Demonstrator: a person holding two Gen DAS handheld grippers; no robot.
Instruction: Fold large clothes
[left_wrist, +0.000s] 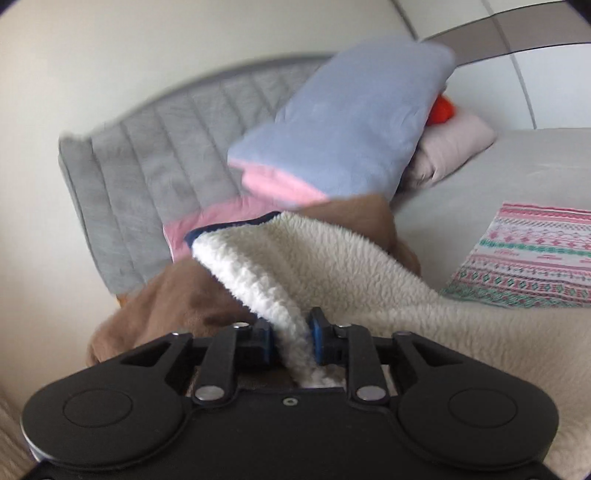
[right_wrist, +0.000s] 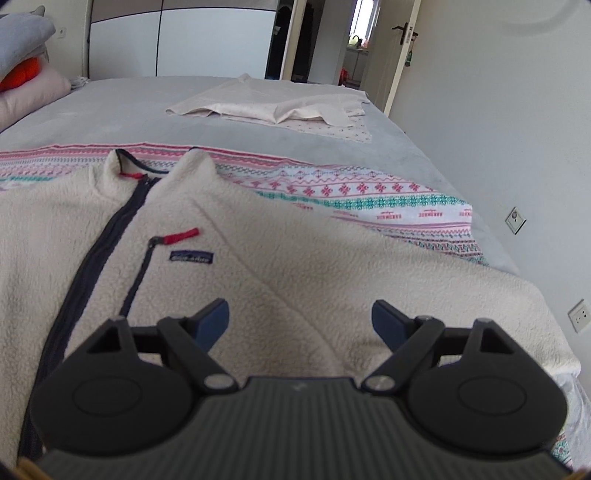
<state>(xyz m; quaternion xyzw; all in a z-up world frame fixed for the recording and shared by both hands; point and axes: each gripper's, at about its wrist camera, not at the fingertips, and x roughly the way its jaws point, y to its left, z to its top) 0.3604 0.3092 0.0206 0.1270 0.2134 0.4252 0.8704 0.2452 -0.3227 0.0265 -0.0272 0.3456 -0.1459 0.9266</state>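
L gripper (left_wrist: 291, 334) is clamped on a thick fold of the cream fleece jacket (left_wrist: 295, 266), blue pads (left_wrist: 317, 334) pressing pile from both sides; looks like a sleeve, navy-trimmed cuff end (left_wrist: 221, 230) hanging out at 11 o'clock. Can't tell how deep the bite goes. R gripper (right_wrist: 300, 321) hovers over the jacket chest (right_wrist: 258, 266), jaws wide apart, nothing btwn them.

Jacket lies front-up across the near edge of the bed (right_wrist: 122, 114), zipper (right_wrist: 88, 258) running 7 to 12 o'clock, chest pocket w/ red pull tab (right_wrist: 181, 236) and logo patch (right_wrist: 192, 257) just beside it. Under it a patterned pink/teal cloth (right_wrist: 351, 199).

Step in hand, my read: folding L sleeve in over the body. To do well: keep the L grip firm, fleece is bulky and springy so a shallow pinch may slip; carry the sleeve low and flat across toward the zipper, no twist. R should press down on the shoulder/chest as an anchor so the body doesn't drag w/ the sleeve. Release only once the cuff lies flat.

Farther: brown garment (left_wrist: 173, 299) behind the sleeve, pink/blue folded bedding (left_wrist: 343, 122) against the grey headboard (left_wrist: 147, 170); beige sheet (right_wrist: 280, 103) at 12 o'clock, well apart.
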